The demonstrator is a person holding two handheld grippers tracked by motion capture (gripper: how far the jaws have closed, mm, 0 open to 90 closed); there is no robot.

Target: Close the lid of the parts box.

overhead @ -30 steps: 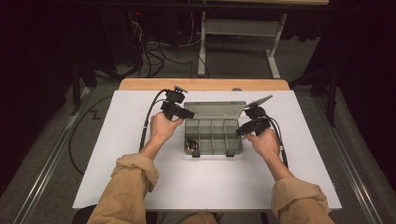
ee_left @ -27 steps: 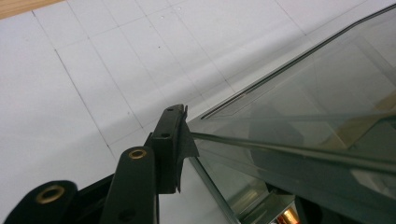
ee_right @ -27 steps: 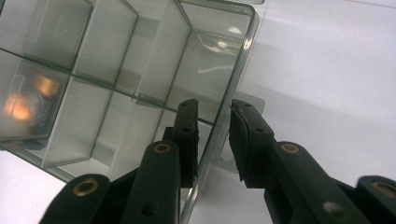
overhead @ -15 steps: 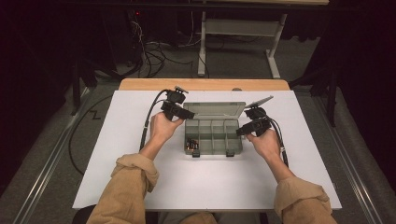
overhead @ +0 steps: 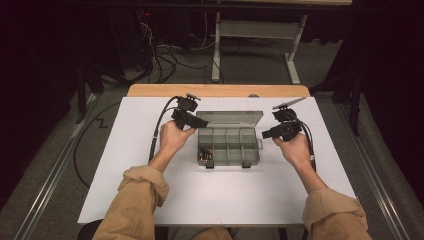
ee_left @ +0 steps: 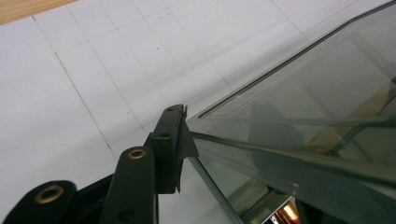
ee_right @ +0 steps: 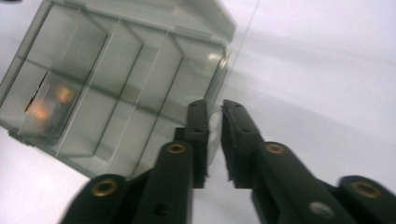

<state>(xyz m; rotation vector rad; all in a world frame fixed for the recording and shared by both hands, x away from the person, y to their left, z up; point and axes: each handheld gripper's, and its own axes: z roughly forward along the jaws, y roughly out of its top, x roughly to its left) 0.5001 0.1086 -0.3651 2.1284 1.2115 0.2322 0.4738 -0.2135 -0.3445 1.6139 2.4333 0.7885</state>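
Closest to the camera are two tan sleeves (overhead: 142,187) coming in from the bottom edge over the white table (overhead: 225,200). A bit further in sits a clear plastic organizer box (overhead: 227,145), roughly in the middle of the table between both hands, lid (overhead: 231,119) flipped open toward the far side. There are small batteries (overhead: 205,154) in its near-left compartment (they show up as a copper-coloured blur from the right gripper view). The left gripper (overhead: 189,120) is at the box's far-left corner; up close, one jaw sits against the lid's edge, but I can't tell if it's actually pinching it. The right gripper (overhead: 267,134) hovers just off the box's right side, and its jaws have just been closing and are now nearly together with nothing gripped. Beyond the table there's a wooden strip (overhead: 215,90), then cables (overhead: 165,52) on the floor.
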